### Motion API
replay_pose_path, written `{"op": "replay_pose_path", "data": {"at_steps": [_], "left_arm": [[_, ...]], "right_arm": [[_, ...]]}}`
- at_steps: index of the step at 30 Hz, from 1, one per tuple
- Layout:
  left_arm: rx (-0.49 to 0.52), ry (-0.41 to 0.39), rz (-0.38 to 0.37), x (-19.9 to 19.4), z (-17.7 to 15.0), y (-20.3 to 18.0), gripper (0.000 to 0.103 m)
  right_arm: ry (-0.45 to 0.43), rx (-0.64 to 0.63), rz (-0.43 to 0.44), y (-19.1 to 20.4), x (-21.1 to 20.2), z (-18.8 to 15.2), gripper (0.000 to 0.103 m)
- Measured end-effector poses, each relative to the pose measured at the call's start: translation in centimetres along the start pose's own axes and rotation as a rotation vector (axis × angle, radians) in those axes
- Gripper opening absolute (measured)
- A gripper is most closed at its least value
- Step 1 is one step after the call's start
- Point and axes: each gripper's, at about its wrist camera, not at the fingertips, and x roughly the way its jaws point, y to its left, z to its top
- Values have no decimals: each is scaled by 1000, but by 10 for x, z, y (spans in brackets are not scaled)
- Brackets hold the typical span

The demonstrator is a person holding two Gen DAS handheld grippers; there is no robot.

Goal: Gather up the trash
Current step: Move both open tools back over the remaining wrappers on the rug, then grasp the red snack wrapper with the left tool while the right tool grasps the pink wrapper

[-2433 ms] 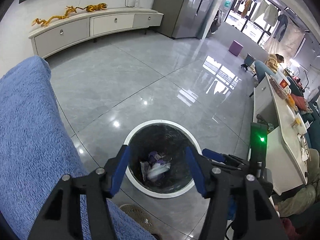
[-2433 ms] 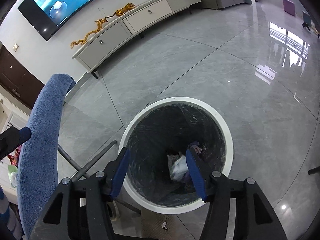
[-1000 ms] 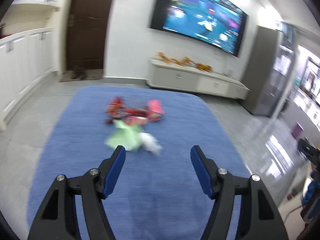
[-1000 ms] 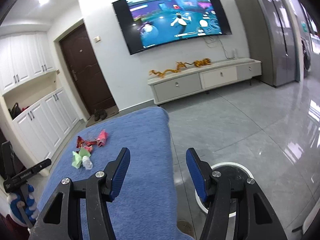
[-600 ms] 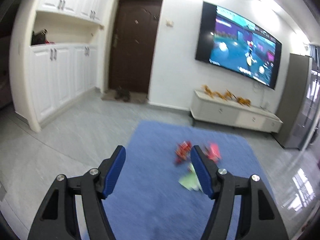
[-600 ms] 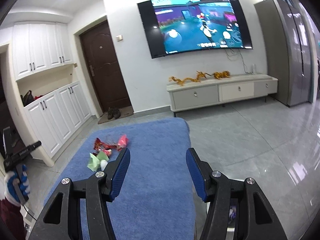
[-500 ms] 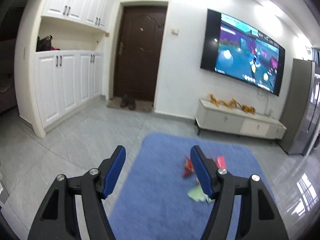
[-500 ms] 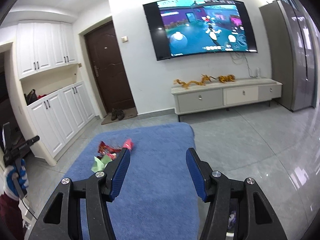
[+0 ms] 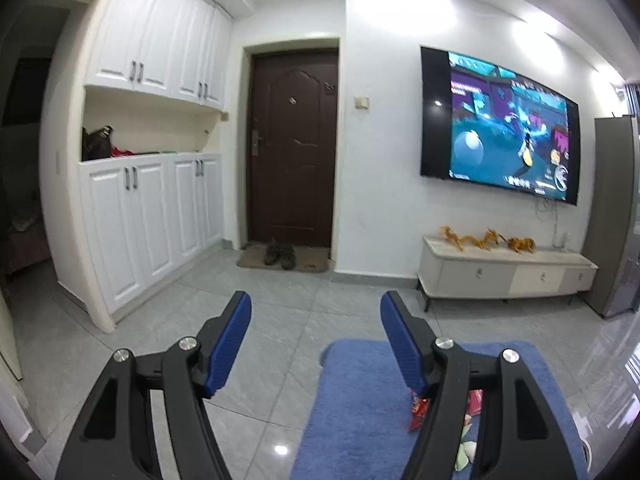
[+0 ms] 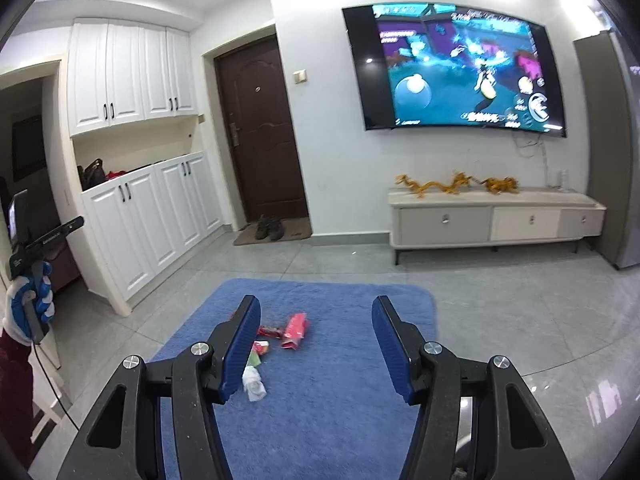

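Several pieces of trash lie on a blue cloth-covered table (image 10: 332, 392): a pink wrapper (image 10: 295, 330), a red wrapper (image 10: 269, 332), a green scrap (image 10: 253, 360) and a white crumpled tissue (image 10: 253, 385). My right gripper (image 10: 316, 352) is open and empty, held above the table with the trash just left of its gap. My left gripper (image 9: 316, 348) is open and empty, raised beyond the table's left edge; the red wrapper (image 9: 418, 416) and green scrap (image 9: 464, 453) show partly behind its right finger. The trash bin is out of view.
A grey tiled floor (image 10: 520, 300) surrounds the table. White cabinets (image 10: 152, 220) stand at left, a dark door (image 10: 260, 140) with shoes (image 10: 269, 227) ahead, a TV console (image 10: 496, 220) at right. My left hand with its gripper handle (image 10: 32, 264) shows at far left.
Both grippers lifted away from the bin and swung up over the blue table. The left gripper kept turning left, so the trash slid to its lower right. Both stayed open.
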Motion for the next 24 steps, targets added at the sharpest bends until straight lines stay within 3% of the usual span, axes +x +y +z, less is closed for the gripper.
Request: {"op": "replay_pose_path", "data": {"at_steps": [6,10,15,24], "left_arm": [[95,164,-103,77,-54,-52,64],[151,303,-215,136,-101,-95,57],[172,452,-339,198,-154,-142,55],[137,583,-428,259,-198,-161,55]], "right_arm": [[113,11,61,1,81,-10,56],[187,32,103,-3,138,-19,56],[282,63,143,-8,213,-36,56],[424,106,194,-6,311,-73,55]]}}
